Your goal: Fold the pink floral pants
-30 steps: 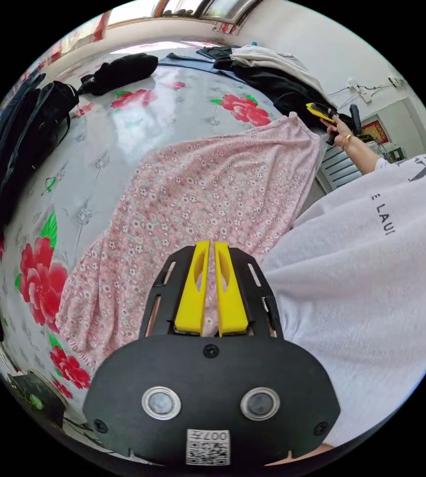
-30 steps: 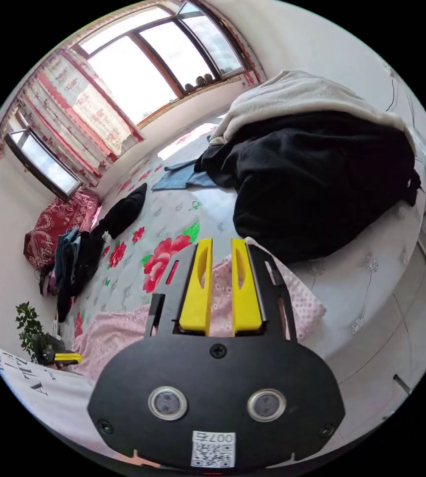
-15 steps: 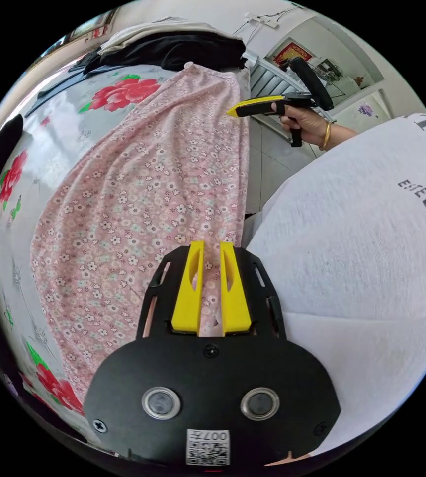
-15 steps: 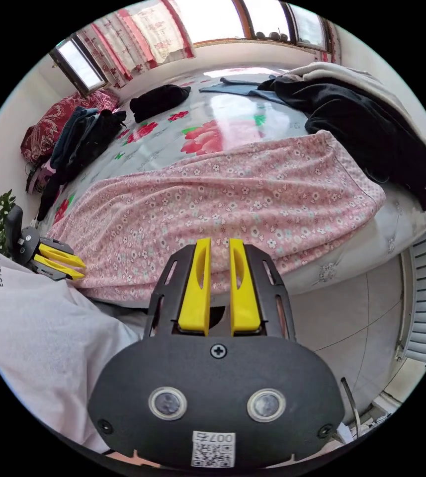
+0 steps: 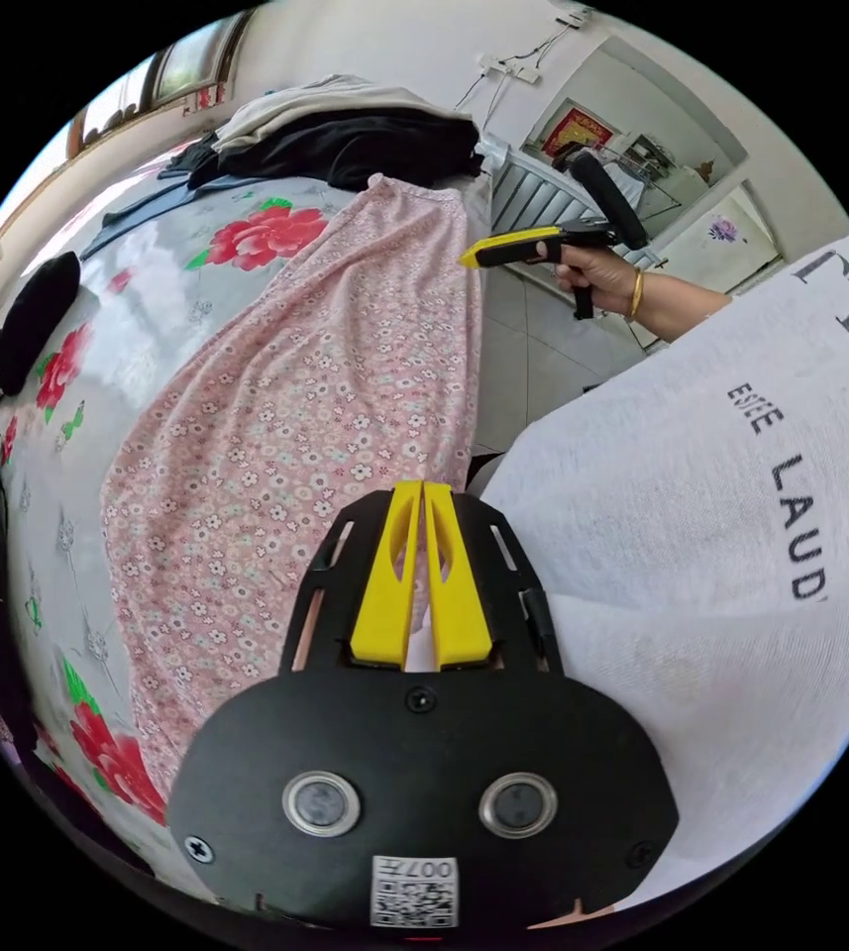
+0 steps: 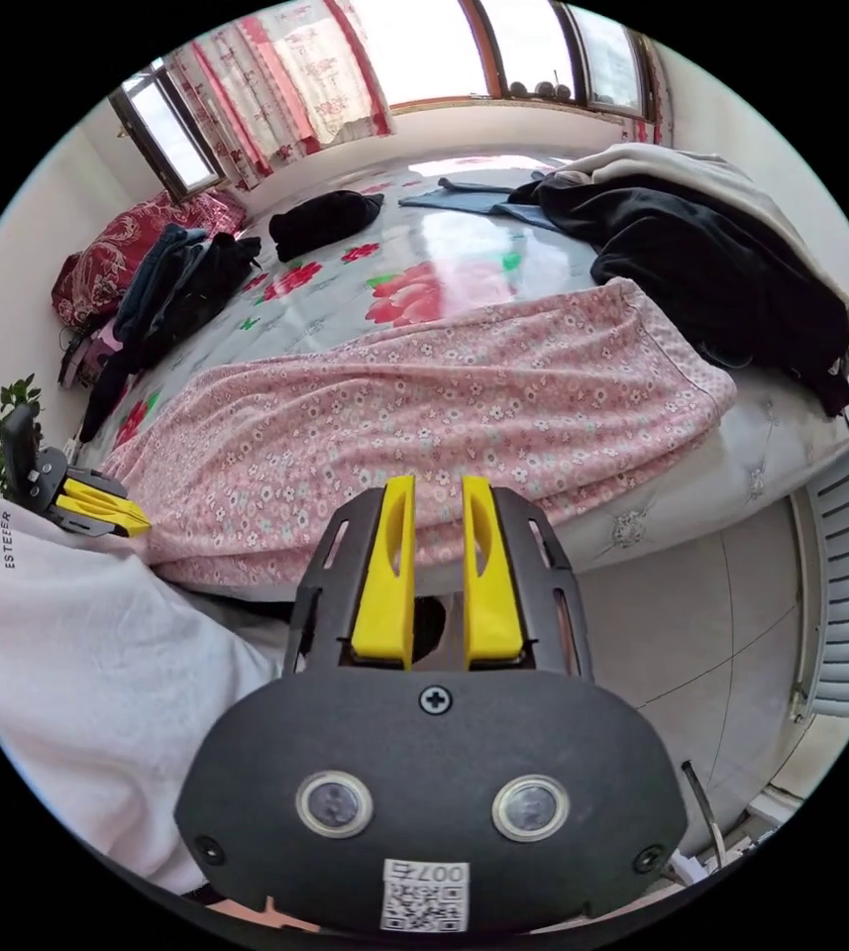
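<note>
Both grippers have let go of the pink floral pants (image 5: 315, 396) since a second ago and drawn back toward the person. One pair lies spread lengthwise along the near edge of the floral bed (image 6: 464, 248), likely laid flat for the first fold. Two grippers show: the left gripper (image 5: 422, 490) has its jaws almost touching and empty, while the right gripper (image 6: 431, 485) hangs slightly parted over the floor, holding nothing.

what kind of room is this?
Most likely a bedroom in a home: a wide bed under a floral sheet, clothes in a dark pile on it, curtained windows. The pink floral pants lie spread across it.
</note>
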